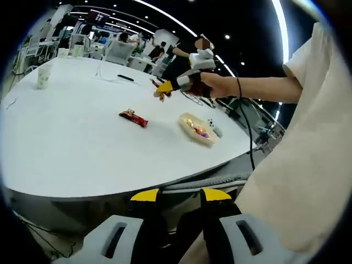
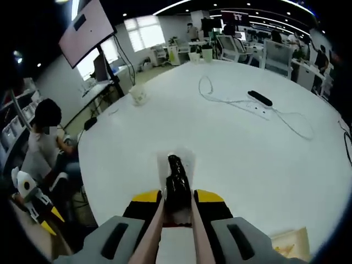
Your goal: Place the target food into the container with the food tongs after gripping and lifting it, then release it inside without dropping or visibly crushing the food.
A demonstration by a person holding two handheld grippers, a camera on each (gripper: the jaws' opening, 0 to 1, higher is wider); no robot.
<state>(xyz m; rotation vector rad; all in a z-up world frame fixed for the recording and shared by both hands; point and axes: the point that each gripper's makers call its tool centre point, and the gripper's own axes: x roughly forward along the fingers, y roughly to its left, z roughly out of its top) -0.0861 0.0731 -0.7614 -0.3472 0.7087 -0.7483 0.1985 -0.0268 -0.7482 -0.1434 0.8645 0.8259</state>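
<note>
A red-wrapped snack (image 1: pixel 133 117) lies on the white table (image 1: pixel 71 143). To its right sits a shallow pale container (image 1: pixel 196 130) with some food in it; its corner also shows in the right gripper view (image 2: pixel 289 242). My right gripper (image 2: pixel 177 197) is shut on the food tongs (image 2: pixel 176 176), whose dark tips hang above bare table. In the left gripper view the right gripper (image 1: pixel 163 91) hovers in a hand above the table, beyond the snack. My left gripper (image 1: pixel 180 195) is open, holds nothing, and is below the table's near edge.
A paper cup (image 1: pixel 43 77) stands far left, also seen in the right gripper view (image 2: pixel 138 96). A black power strip with white cable (image 2: pixel 258 99) lies across the table. A small white object (image 1: pixel 214 130) rests beside the container. A seated person (image 2: pixel 47 143) is past the table's edge.
</note>
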